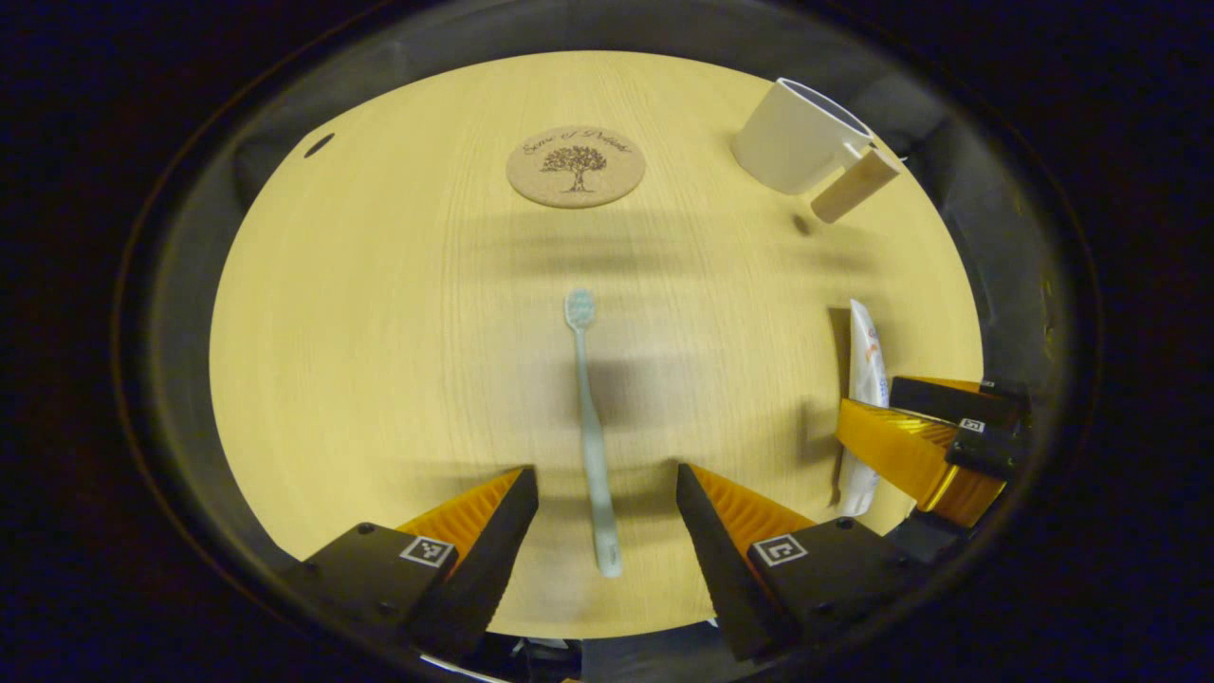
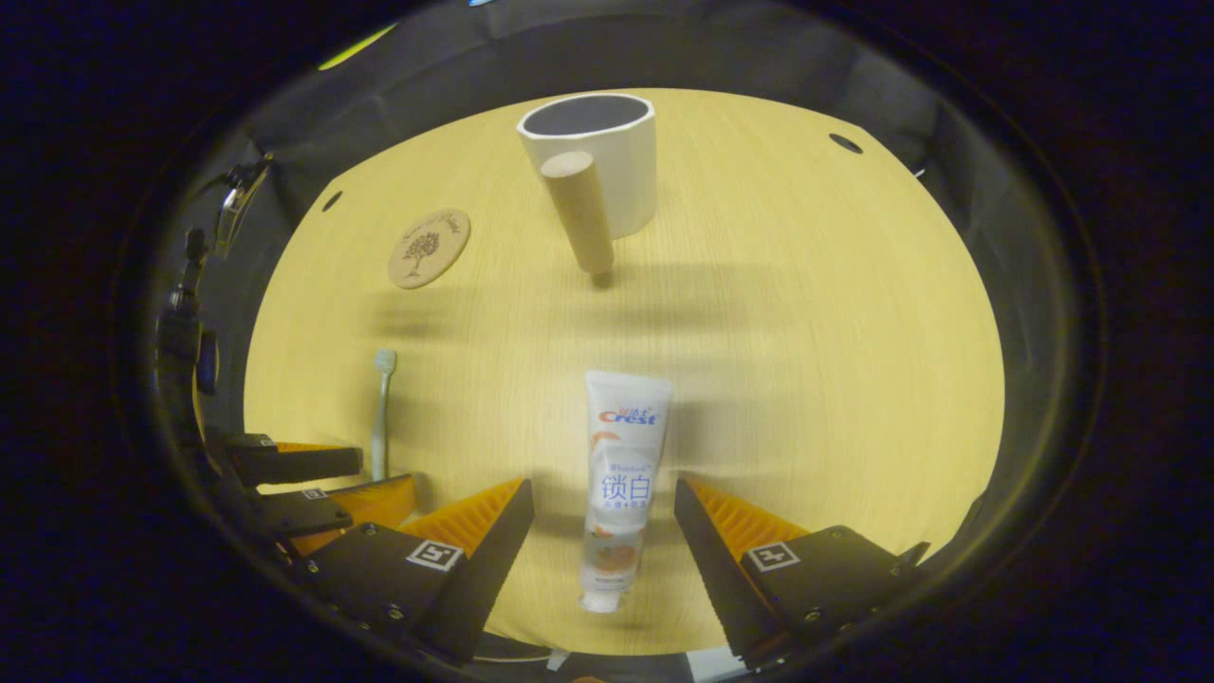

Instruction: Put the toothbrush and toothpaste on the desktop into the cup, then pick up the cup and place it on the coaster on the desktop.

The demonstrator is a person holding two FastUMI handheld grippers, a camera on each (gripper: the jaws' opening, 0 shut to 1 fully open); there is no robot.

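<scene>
Your left hand-held gripper (image 1: 607, 493) is spread wide with the toothbrush (image 1: 592, 441) lying flat on the surface (image 1: 379, 332) between its fingers, not pinched. Your right hand-held gripper (image 2: 602, 517) is likewise spread, straddling the toothpaste (image 2: 618, 484), which lies flat with its cap toward you. Farther off, the cup (image 2: 602, 156) stands upright with its wooden handle (image 2: 579, 213) facing you, the coaster (image 2: 429, 248) to its left.

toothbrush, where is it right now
The toothbrush lies flat on the desktop, handle between the open left gripper fingers, bristles toward the coaster.
</scene>
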